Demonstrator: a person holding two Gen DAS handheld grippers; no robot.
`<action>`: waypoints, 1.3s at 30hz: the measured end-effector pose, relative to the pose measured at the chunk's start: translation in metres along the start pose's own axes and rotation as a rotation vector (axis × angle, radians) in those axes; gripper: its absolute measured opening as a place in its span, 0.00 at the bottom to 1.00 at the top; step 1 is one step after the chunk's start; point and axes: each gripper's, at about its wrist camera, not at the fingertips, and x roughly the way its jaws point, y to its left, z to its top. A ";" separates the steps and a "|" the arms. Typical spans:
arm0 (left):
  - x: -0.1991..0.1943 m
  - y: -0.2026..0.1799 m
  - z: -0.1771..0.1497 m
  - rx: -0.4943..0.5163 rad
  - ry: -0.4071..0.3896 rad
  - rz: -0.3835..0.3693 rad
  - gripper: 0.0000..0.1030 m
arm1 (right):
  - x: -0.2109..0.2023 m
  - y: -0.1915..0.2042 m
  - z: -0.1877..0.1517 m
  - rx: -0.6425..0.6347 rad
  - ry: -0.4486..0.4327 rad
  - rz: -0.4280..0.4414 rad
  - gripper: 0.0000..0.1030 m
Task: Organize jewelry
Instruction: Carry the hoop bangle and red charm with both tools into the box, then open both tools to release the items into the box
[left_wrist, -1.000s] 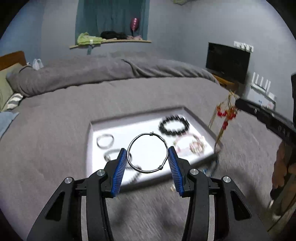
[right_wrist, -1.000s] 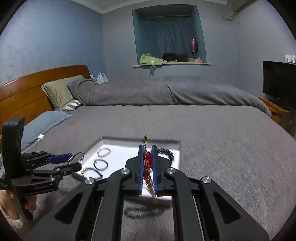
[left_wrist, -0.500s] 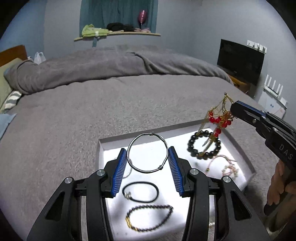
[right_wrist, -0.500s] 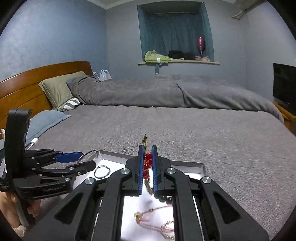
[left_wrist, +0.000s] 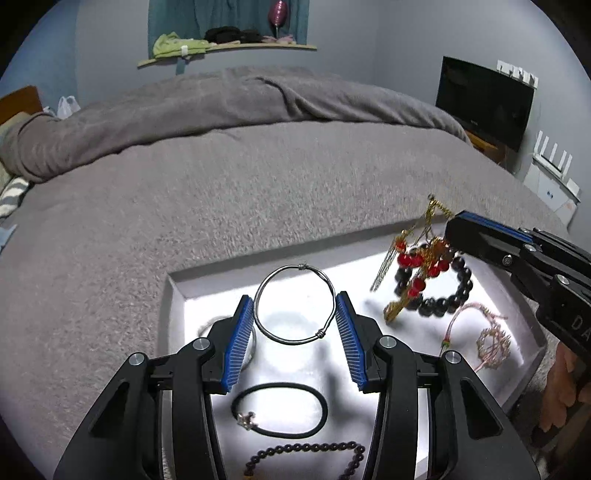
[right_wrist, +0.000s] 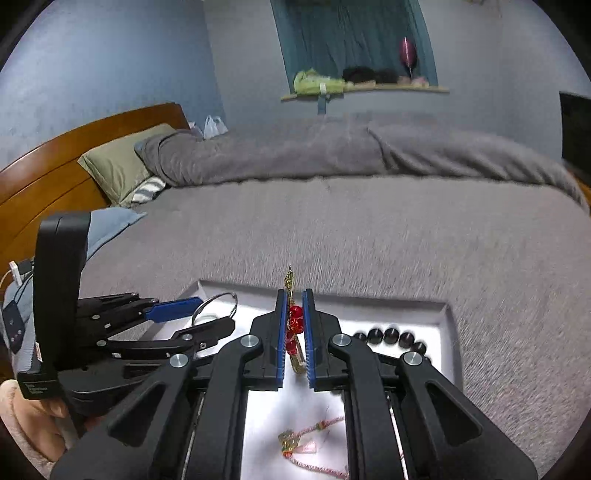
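My left claw (left_wrist: 295, 321) clamped on a silver wire bangle (left_wrist: 294, 303), my right claw (right_wrist: 294, 332) pinching a red-and-gold ornament (right_wrist: 294, 325), both above the white tray (left_wrist: 177, 288)

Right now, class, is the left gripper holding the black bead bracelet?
No: the left gripper grips a silver wire bangle between its blue pads, while the black bead bracelet lies in the white tray.

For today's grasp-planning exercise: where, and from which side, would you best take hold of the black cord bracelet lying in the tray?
Grip the plain far arc of the black cord bracelet, opposite its silver clasp, coming straight down from above. It lies flat on the tray, so one finger goes inside the loop, one outside.
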 end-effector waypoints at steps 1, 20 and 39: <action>0.003 0.000 -0.001 0.002 0.009 0.000 0.46 | 0.004 -0.001 -0.002 0.006 0.023 0.003 0.08; 0.020 -0.006 -0.012 0.045 0.079 0.010 0.46 | 0.036 0.007 -0.018 0.012 0.151 -0.022 0.08; 0.024 0.001 -0.010 0.024 0.095 -0.002 0.47 | 0.037 0.004 -0.020 0.021 0.161 -0.022 0.08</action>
